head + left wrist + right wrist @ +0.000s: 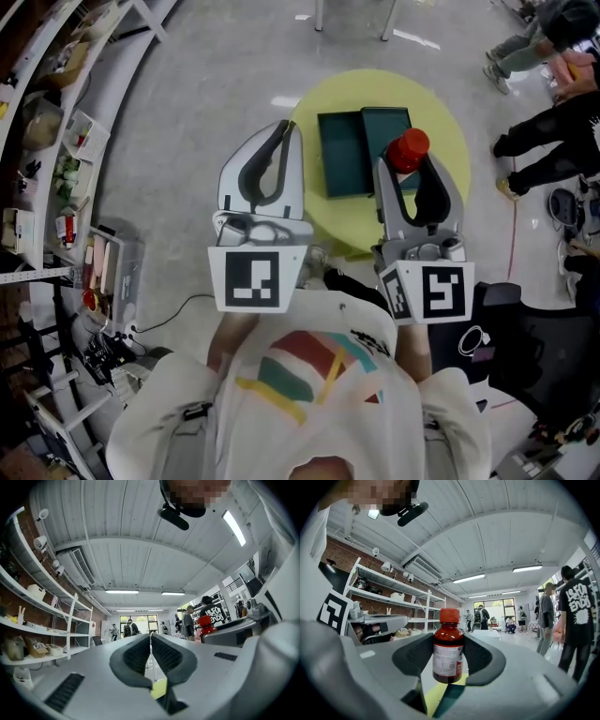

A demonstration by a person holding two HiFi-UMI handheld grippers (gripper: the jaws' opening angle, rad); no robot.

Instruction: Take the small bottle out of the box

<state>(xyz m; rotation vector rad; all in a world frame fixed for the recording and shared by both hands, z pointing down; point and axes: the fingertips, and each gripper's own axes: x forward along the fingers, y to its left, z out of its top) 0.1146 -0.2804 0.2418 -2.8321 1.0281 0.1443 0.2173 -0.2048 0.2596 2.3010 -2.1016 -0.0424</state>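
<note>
A small brown bottle (448, 651) with a red cap and a white label stands upright between the pads of my right gripper (449, 656), which is shut on its body. In the head view the bottle's red cap (409, 148) shows at the right gripper (410, 164), lifted above the right half of the dark green box (349, 155). The box lies open in two halves on the round yellow table (448, 120). My left gripper (285, 131) hangs left of the box, shut with nothing in it; its pads (140, 654) meet at the tips.
Shelving with assorted items (56, 178) runs along the left side. Several people (553, 103) sit or stand at the right, close to the table. Cables and gear (103, 352) lie on the floor at the lower left.
</note>
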